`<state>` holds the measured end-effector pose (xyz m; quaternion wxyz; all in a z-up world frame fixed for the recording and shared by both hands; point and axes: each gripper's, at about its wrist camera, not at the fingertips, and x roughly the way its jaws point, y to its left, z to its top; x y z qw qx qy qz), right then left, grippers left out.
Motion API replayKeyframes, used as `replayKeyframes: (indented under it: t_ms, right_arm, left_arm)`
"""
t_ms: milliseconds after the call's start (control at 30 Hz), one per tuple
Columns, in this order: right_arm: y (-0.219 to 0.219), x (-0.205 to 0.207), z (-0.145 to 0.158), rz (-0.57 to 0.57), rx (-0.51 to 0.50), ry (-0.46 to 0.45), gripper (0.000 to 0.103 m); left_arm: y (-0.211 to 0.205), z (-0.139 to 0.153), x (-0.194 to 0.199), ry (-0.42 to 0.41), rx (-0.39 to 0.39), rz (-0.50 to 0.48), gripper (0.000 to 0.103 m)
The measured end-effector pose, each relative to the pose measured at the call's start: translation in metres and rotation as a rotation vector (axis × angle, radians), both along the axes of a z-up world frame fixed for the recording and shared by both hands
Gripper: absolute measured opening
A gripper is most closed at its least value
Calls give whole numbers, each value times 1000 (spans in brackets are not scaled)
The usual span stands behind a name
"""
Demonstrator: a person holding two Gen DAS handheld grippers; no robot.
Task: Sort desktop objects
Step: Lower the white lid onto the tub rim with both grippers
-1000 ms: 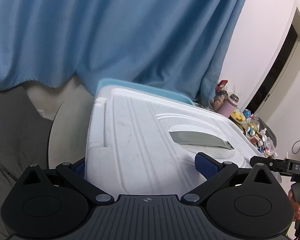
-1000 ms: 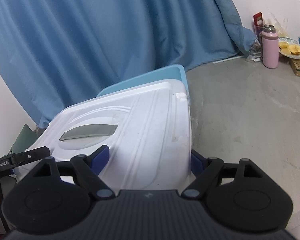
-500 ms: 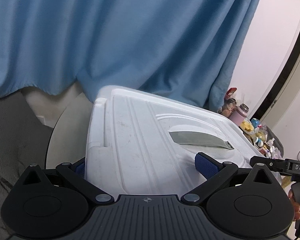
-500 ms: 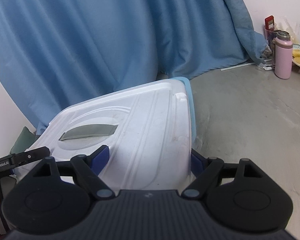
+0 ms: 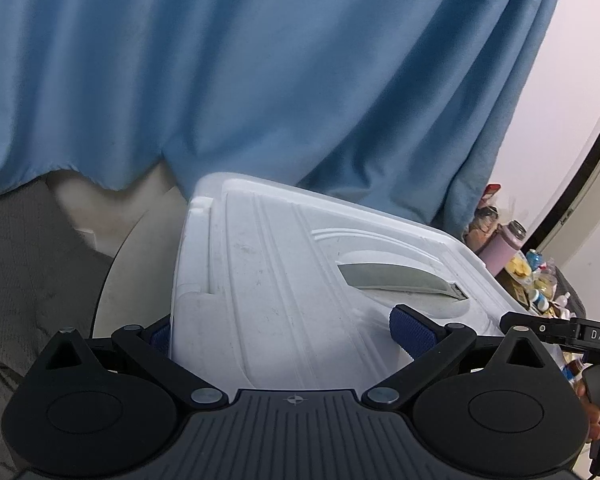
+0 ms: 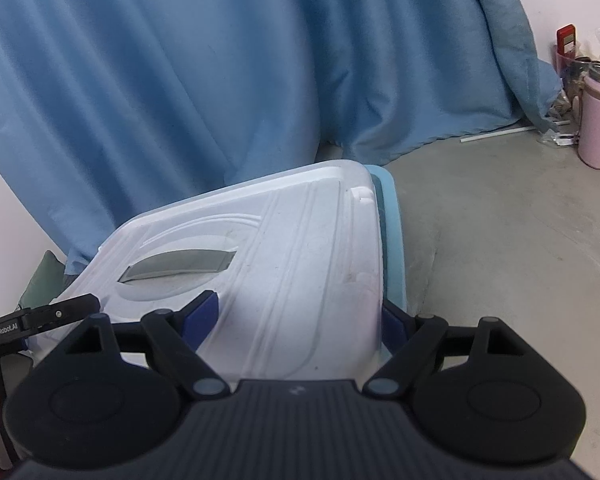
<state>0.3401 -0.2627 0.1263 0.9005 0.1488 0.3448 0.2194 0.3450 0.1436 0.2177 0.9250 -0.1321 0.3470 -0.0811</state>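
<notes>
A white plastic lid (image 5: pixel 284 280) with a grey recessed handle (image 5: pixel 396 280) fills the middle of both views; it also shows in the right wrist view (image 6: pixel 300 264). My left gripper (image 5: pixel 284 332) is shut on the lid's left end, one blue pad on top, one at the side. My right gripper (image 6: pixel 300 320) is shut on the lid's right end. A light blue box rim (image 6: pixel 392 240) shows under the lid's right edge. The box's inside is hidden.
A blue curtain (image 5: pixel 260 80) hangs close behind. A grey concrete surface (image 6: pixel 500 240) lies to the right. A pink bottle (image 6: pixel 596 128) and a clutter of small items (image 5: pixel 536 280) stand at the far right. Grey fabric (image 5: pixel 28 264) lies at the left.
The lid, held by both grippers, has come down over the light blue box. The box's rim, plain behind the lid earlier, is now nearly covered.
</notes>
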Motion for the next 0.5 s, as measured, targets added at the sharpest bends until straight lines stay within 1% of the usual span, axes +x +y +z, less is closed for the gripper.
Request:
replayKeyframes:
  t_ms: [233, 267, 300, 333, 367, 400, 433, 467, 500]
  right_arm:
    - [-1, 24, -2, -13, 4, 2, 83]
    - [-1, 27, -4, -20, 2, 9, 83]
    - [-1, 31, -7, -28, -1, 16, 85]
    - [2, 33, -9, -32, -41, 27, 87]
    - [6, 33, -11, -27, -104, 32, 87]
    - [11, 33, -12, -20, -169, 36, 87]
    - [13, 31, -13, -9, -226, 27, 87]
    - [13, 29, -13, -10, -252, 16, 87]
    - [9, 28, -13, -22, -249, 17, 87]
  left_arm:
    - [1, -7, 33, 1, -14, -3, 103]
    - [1, -10, 40, 5, -20, -6, 103]
    - [2, -14, 47, 28, -31, -9, 103]
    - [2, -19, 54, 65, -22, -6, 103]
    - [1, -22, 57, 84, 11, 2, 103]
    - [1, -23, 57, 79, 49, 6, 103]
    - [3, -24, 57, 82, 68, 16, 103]
    - [6, -25, 58, 86, 85, 26, 103]
    - [11, -26, 59, 95, 79, 39, 103]
